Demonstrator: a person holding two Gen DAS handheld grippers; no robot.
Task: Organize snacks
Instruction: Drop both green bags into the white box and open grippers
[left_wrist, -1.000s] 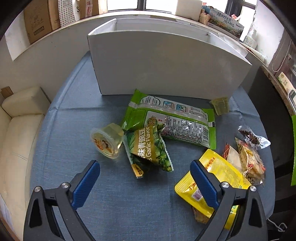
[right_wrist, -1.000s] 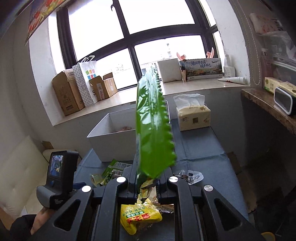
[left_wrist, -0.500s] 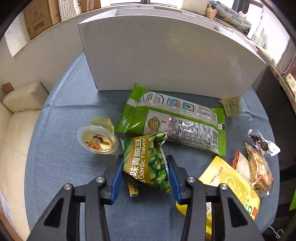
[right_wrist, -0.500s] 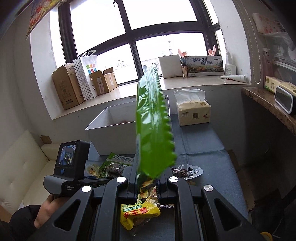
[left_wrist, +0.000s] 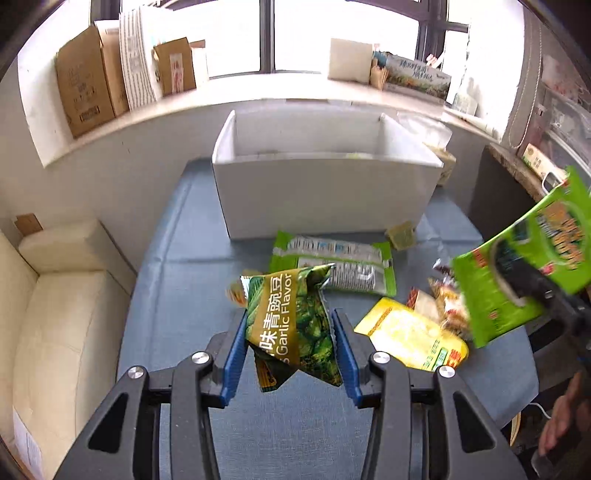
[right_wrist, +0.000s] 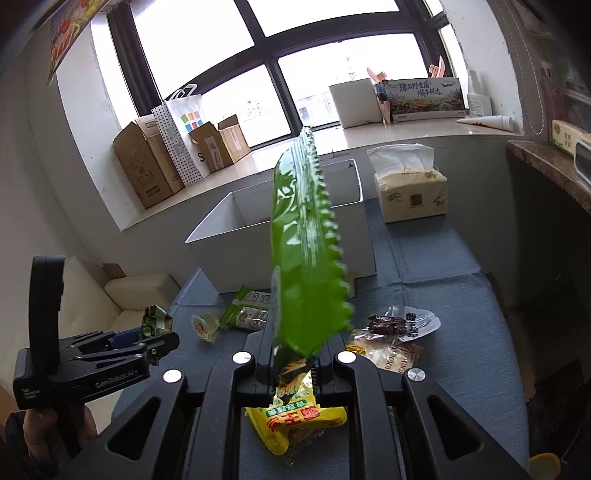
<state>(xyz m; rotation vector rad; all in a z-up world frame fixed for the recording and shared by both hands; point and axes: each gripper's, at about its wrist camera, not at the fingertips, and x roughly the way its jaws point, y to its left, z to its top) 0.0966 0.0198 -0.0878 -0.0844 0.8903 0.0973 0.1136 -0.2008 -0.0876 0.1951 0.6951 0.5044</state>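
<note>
1. Here the left claw (left_wrist: 290, 343) is clenched on the pea bag (left_wrist: 291, 325), which hangs clear above the blue worktop (left_wrist: 177, 295).
2. The right claw (right_wrist: 293, 369) grips a green bag (right_wrist: 304, 266) by its lower edge, the bag standing upright and edge-on.
3. The white box (left_wrist: 325, 199) sits at the worktop's far side.
4. A green packet (left_wrist: 354, 262), a yellow bag (left_wrist: 410, 336) and a jelly cup (right_wrist: 205, 325) lie in front of the box.
</note>
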